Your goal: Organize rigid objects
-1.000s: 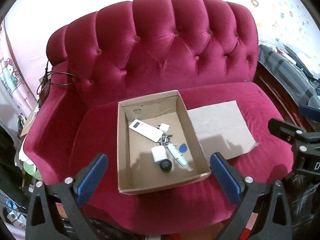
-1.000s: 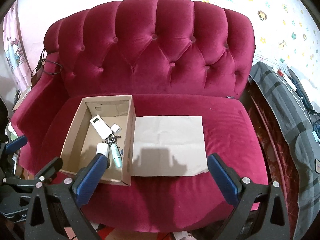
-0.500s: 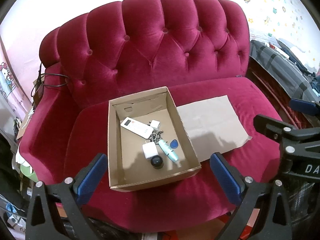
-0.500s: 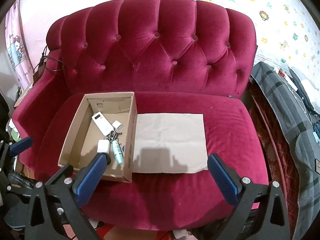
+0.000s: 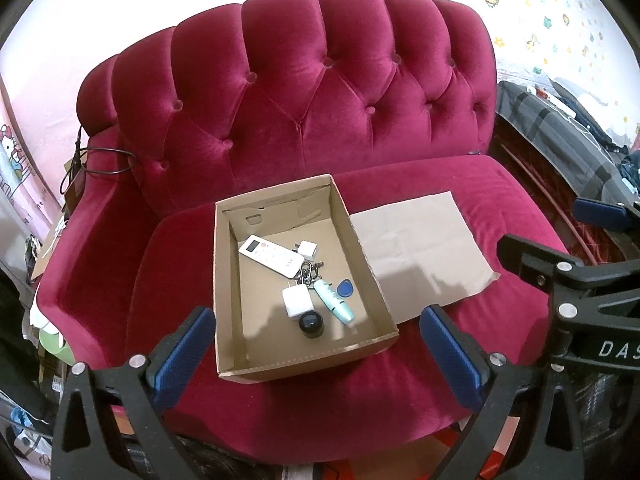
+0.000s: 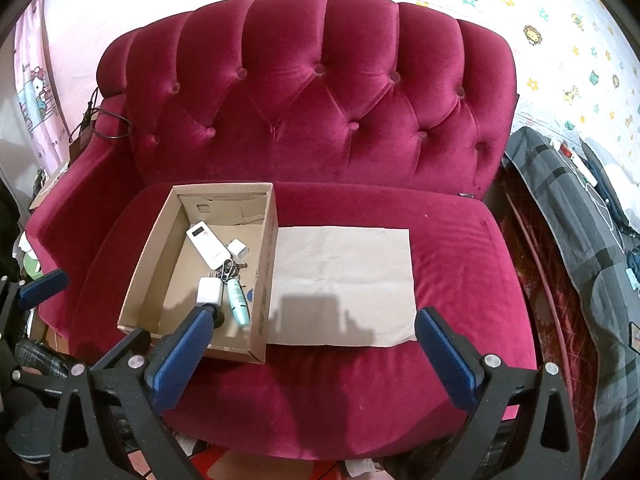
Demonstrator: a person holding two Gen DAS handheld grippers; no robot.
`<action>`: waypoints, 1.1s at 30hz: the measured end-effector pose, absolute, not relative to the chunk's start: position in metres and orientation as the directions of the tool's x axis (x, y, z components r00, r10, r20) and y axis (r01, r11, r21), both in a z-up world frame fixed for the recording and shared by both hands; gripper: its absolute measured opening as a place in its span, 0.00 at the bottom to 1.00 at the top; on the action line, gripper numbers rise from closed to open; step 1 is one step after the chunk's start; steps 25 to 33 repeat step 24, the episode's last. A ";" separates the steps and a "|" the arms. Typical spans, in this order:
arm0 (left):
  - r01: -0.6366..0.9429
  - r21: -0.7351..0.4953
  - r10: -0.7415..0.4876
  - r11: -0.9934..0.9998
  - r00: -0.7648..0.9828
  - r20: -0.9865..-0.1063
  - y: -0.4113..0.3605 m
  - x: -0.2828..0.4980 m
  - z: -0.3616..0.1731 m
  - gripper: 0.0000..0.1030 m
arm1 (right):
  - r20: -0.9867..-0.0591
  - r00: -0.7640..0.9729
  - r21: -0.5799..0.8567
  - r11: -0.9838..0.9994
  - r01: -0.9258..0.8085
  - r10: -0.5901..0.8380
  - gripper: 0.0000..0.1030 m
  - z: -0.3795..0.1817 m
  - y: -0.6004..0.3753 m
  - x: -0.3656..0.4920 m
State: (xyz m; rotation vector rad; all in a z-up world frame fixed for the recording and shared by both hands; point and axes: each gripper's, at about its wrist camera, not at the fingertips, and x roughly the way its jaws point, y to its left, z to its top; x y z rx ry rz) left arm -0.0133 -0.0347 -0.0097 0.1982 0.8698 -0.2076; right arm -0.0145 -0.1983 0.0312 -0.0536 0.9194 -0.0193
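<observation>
Both hand-held grippers, left (image 5: 316,344) and right (image 6: 312,338), hover spread wide and empty before the crimson tufted velvet sofa (image 6: 360,120). The open brown cardboard box (image 5: 224,280) on the seat holds a white remote control (image 5: 272,255), chargers and keys, beside a flat cardboard sheet (image 6: 344,276).

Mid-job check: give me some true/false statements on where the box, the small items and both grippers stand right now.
1. The cardboard box sits on the sofa seat. True.
2. The white remote lies on the cardboard sheet. False: it is inside the box; the sheet is bare.
3. The left gripper is shut on the black round object. False: it is open and holds nothing.
4. The right gripper is open. True.
5. The sheet lies right of the box. True.
</observation>
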 end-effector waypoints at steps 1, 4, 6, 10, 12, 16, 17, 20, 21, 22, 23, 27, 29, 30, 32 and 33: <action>0.261 0.085 -0.102 0.962 0.627 -0.772 -0.035 -0.013 -0.010 1.00 | -0.794 0.607 -0.056 0.998 -0.007 -0.040 1.00 0.031 -0.198 -0.014; 0.260 0.081 -0.104 0.962 0.627 -0.772 -0.034 -0.012 -0.009 1.00 | -0.793 0.608 -0.061 0.998 -0.010 -0.042 1.00 0.032 -0.198 -0.013; 0.261 0.081 -0.104 0.962 0.625 -0.774 -0.034 -0.012 -0.010 1.00 | -0.793 0.607 -0.061 0.998 -0.012 -0.042 1.00 0.031 -0.198 -0.013; 0.261 0.080 -0.105 0.962 0.624 -0.774 -0.034 -0.012 -0.010 1.00 | -0.792 0.608 -0.061 0.998 -0.008 -0.043 1.00 0.031 -0.197 -0.012; 0.262 0.080 -0.105 0.962 0.624 -0.774 -0.034 -0.011 -0.010 1.00 | -0.793 0.608 -0.061 0.998 -0.010 -0.042 1.00 0.031 -0.197 -0.012; 0.258 0.076 -0.105 0.963 0.622 -0.776 -0.034 -0.012 -0.010 1.00 | -0.794 0.607 -0.059 0.998 -0.014 -0.038 1.00 0.031 -0.197 -0.012; 0.258 0.075 -0.106 0.963 0.621 -0.777 -0.034 -0.012 -0.010 1.00 | -0.794 0.606 -0.057 0.998 -0.014 -0.037 1.00 0.031 -0.197 -0.012; 0.259 0.071 -0.108 0.963 0.617 -0.779 -0.034 -0.011 -0.011 1.00 | -0.795 0.606 -0.056 0.998 -0.015 -0.035 1.00 0.031 -0.199 -0.011; 0.259 0.072 -0.108 0.963 0.618 -0.779 -0.035 -0.011 -0.011 1.00 | -0.795 0.606 -0.055 0.998 -0.015 -0.035 1.00 0.031 -0.199 -0.011; 0.260 0.072 -0.109 0.963 0.617 -0.779 -0.035 -0.010 -0.011 1.00 | -0.794 0.607 -0.053 0.999 -0.012 -0.035 1.00 0.031 -0.199 -0.011; 0.263 0.068 -0.112 0.962 0.614 -0.781 -0.034 -0.010 -0.011 1.00 | -0.794 0.608 -0.052 0.999 -0.012 -0.034 1.00 0.031 -0.199 -0.010; 0.262 0.062 -0.116 0.963 0.612 -0.783 -0.034 -0.009 -0.011 1.00 | -0.794 0.607 -0.051 0.999 -0.012 -0.033 1.00 0.031 -0.200 -0.010; 0.262 0.062 -0.116 0.963 0.612 -0.783 -0.034 -0.009 -0.011 1.00 | -0.794 0.607 -0.051 0.999 -0.012 -0.033 1.00 0.031 -0.200 -0.010; 0.262 0.062 -0.116 0.963 0.612 -0.783 -0.034 -0.009 -0.011 1.00 | -0.794 0.607 -0.051 0.999 -0.012 -0.033 1.00 0.031 -0.200 -0.010; 0.262 0.062 -0.116 0.963 0.612 -0.783 -0.034 -0.009 -0.011 1.00 | -0.794 0.607 -0.051 0.999 -0.012 -0.033 1.00 0.031 -0.200 -0.010; 0.262 0.062 -0.116 0.963 0.612 -0.783 -0.034 -0.009 -0.011 1.00 | -0.794 0.607 -0.051 0.999 -0.012 -0.033 1.00 0.031 -0.200 -0.010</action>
